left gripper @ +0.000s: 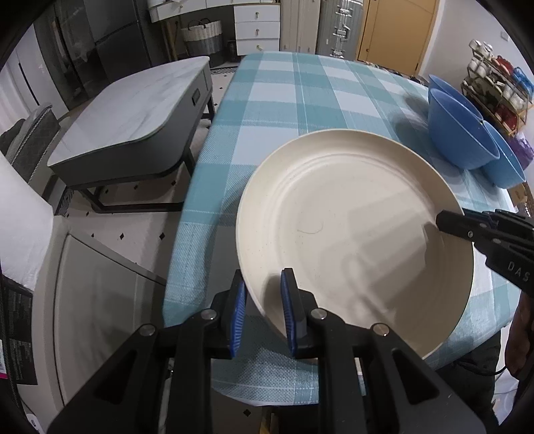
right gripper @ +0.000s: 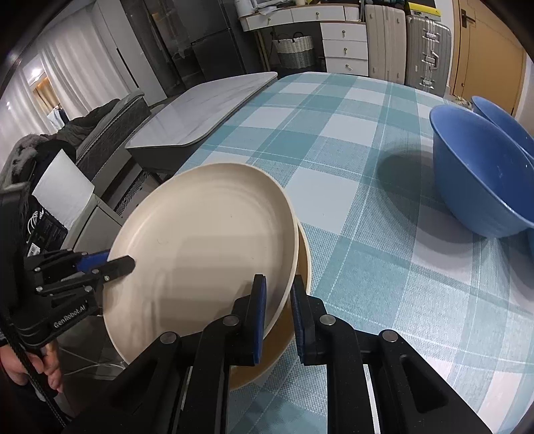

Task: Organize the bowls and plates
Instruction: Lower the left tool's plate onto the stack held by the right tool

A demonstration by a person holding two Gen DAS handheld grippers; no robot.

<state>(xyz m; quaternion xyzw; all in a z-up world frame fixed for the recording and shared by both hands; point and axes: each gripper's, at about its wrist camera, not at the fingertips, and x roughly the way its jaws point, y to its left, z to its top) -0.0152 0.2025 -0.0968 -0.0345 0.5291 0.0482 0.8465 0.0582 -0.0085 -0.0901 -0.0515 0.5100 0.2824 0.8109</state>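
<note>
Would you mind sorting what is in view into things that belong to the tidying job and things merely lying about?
Job: cream plate gripped by left gripper and right gripper; second plate beneath; blue bowls; checked table.
Lying about: low grey table, wicker basket, suitcase, white drawers.

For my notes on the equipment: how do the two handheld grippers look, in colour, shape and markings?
Both are black plastic with angular linkage arms, silver round pivot pins and blue ribbed pads. The left gripper carries white lettering "GenRobot.AI" on its body; the right gripper shows white letters "DAS" cut off by the picture's edge. A thin black cable hangs near it.
</note>
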